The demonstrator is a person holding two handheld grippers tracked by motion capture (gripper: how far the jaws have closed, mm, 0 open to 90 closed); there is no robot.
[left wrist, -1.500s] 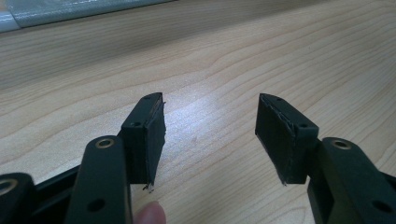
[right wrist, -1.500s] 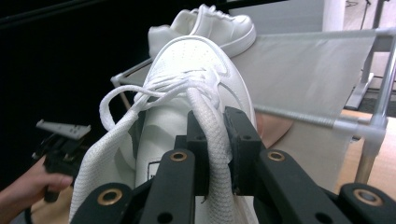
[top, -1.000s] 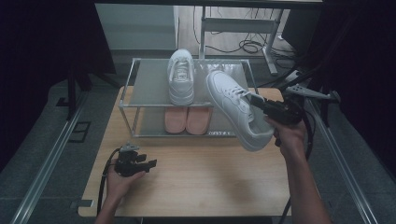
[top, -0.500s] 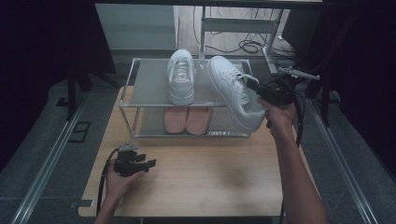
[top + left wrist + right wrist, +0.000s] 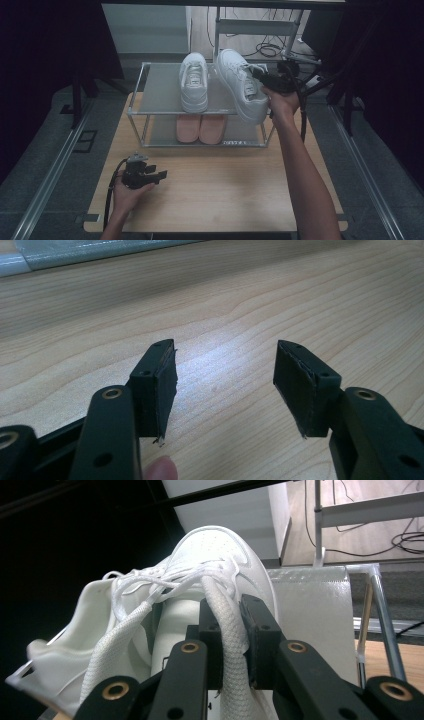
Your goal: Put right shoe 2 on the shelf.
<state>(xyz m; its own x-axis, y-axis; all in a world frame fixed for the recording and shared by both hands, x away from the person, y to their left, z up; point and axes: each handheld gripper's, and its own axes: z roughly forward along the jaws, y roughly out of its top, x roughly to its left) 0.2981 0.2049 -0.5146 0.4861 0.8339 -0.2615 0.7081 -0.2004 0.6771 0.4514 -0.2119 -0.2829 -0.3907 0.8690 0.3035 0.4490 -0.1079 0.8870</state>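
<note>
Shoe rack (image 5: 150, 92) serves as the landmark. Right gripper (image 5: 262, 77) is clamped on the side wall of a white sneaker (image 5: 242, 85), held tilted over the rack's top shelf, beside a second white sneaker (image 5: 194, 82) resting there. Left gripper (image 5: 160, 175), in front of the rack on the table (image 5: 225, 185), stands with jaws apart, nothing between them.

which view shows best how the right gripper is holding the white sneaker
The right gripper view: the right gripper pinches the sneaker by its side wall. The high view shows the sneaker tilted over the rack's top shelf.
</note>
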